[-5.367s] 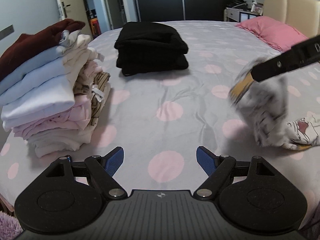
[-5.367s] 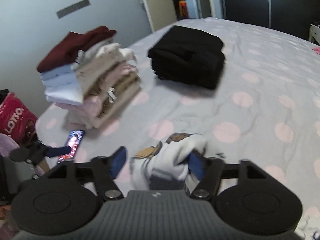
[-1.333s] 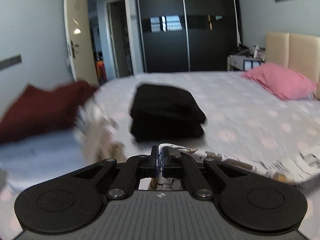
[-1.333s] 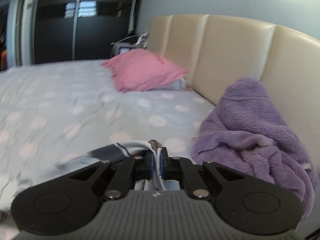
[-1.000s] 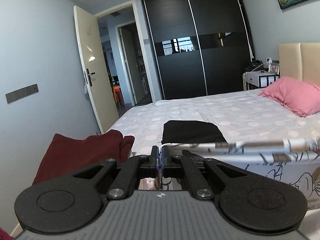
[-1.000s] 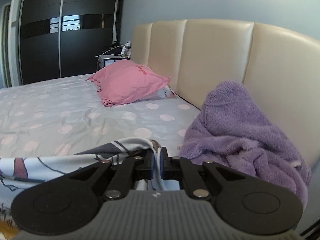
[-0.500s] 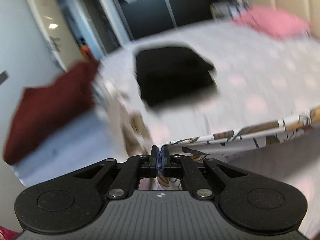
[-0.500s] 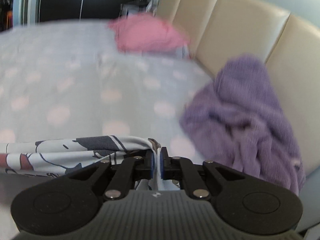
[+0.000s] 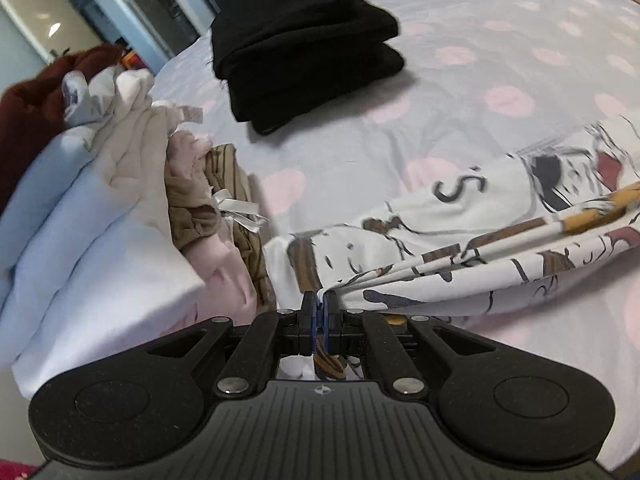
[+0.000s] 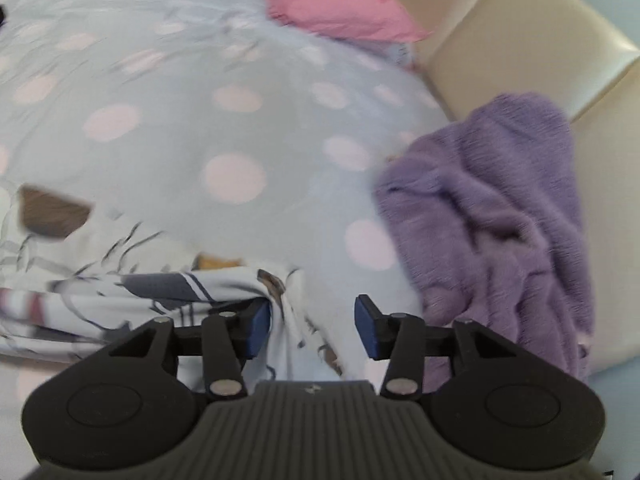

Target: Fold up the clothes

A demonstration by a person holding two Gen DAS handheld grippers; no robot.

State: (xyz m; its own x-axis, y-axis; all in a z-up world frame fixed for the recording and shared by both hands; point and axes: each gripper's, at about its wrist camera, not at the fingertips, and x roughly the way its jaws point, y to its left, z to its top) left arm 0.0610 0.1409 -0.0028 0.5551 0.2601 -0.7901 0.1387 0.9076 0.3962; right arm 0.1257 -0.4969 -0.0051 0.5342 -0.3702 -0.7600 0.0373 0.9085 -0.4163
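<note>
Left tongs (image 9: 319, 312): clenched on a corner of the printed garment (image 9: 460, 240), blue pads pinched tight on the white cloth.
Right tongs (image 10: 307, 322): jaws had just been opening; pads stood apart, a fold of the printed garment (image 10: 280, 300) loose between them, touching the left pad only.
Printed garment: white with cartoon drawings, stretched across the bed (image 9: 460, 80) from the left tongs toward 3 o'clock in the left view; its far part lay on the spotted sheet.
Pale stack (image 9: 100, 208): folded light-blue, cream, pink and tan clothes at 9 o'clock of the left view, a dark red piece on top, just beside the garment's held corner.
Black stack (image 9: 308, 56): folded, at 12 o'clock, well apart from the garment.
Purple fleece (image 10: 500, 216): crumpled at 3 o'clock of the right view, against the cream headboard (image 10: 500, 28).
Pink pillow (image 10: 340, 4): at 12 o'clock, near the headboard.
</note>
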